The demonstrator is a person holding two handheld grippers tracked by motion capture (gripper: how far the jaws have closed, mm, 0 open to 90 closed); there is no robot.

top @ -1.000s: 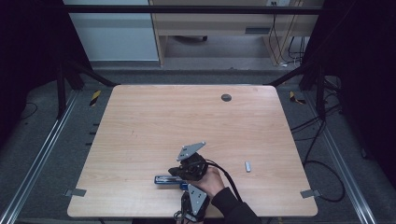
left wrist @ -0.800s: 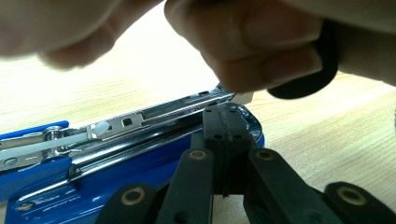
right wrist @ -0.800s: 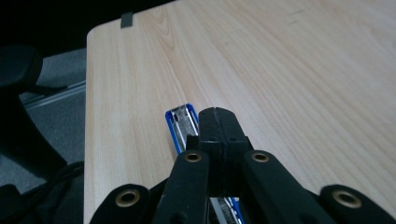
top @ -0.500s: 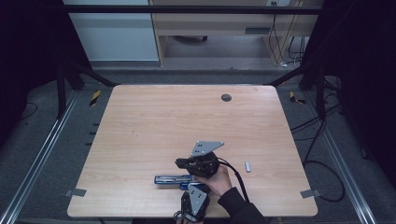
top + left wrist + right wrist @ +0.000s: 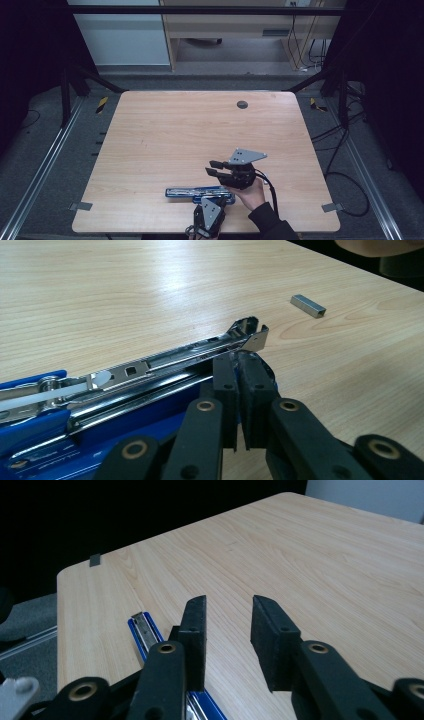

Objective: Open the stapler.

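Right now your left gripper (image 5: 209, 216) sits at the near edge of the wooden table (image 5: 165, 135), and in the left gripper view its jaws are pinched nearly together on the blue base of an opened stapler (image 5: 150, 375), just below the shiny metal staple channel (image 5: 210, 346). Seen from above, the stapler (image 5: 197, 192) lies flat across the near part of the table, its length running left to right.

Your right gripper (image 5: 216, 167) hangs above the stapler's right end, pointing left, and your hand (image 5: 250, 192) wraps its body. In the right gripper view its jaws stand narrowly apart with bare wood between them and nothing held; the stapler's blue rail (image 5: 145, 630) shows below the left jaw.

A small strip of staples (image 5: 308, 305) lies on the wood beyond the stapler's tip, apart from it.
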